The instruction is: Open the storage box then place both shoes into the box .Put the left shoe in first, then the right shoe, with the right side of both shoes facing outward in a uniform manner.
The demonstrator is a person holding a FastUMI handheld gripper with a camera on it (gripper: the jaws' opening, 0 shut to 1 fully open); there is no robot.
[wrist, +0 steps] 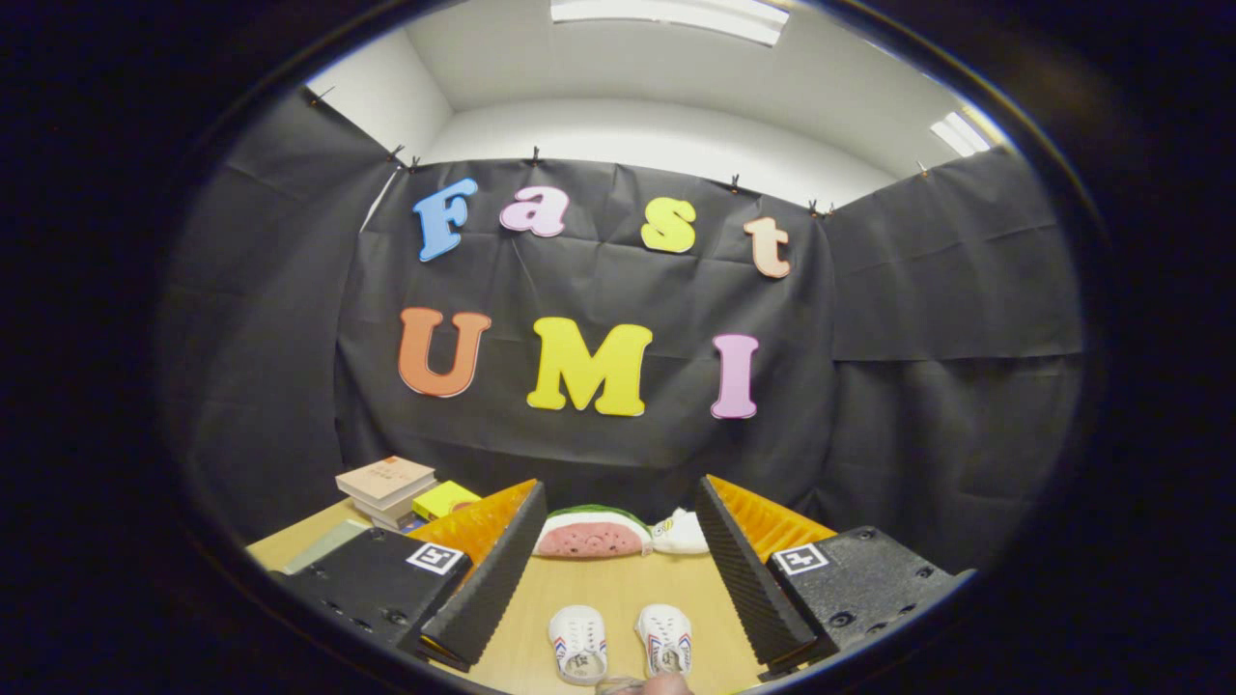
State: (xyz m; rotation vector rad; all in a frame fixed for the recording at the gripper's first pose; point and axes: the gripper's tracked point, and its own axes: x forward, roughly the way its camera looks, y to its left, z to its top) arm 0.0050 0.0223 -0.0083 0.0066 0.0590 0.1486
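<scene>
We hold the claw (618, 579) level above the table (618, 589), its fingers spread wide and gripping nothing, the two shoes (623, 642) side by side on the wood between them, with a watermelon slice (591, 533) beyond and books (386, 487) far left

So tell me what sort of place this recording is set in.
Probably an indoor recording booth, not a lived-in room: black cloth walls pinned up around a wooden table. Two white shoes lie on it between the open jaws, with a watermelon-slice toy and stacked books beyond, under ceiling lights.
</scene>
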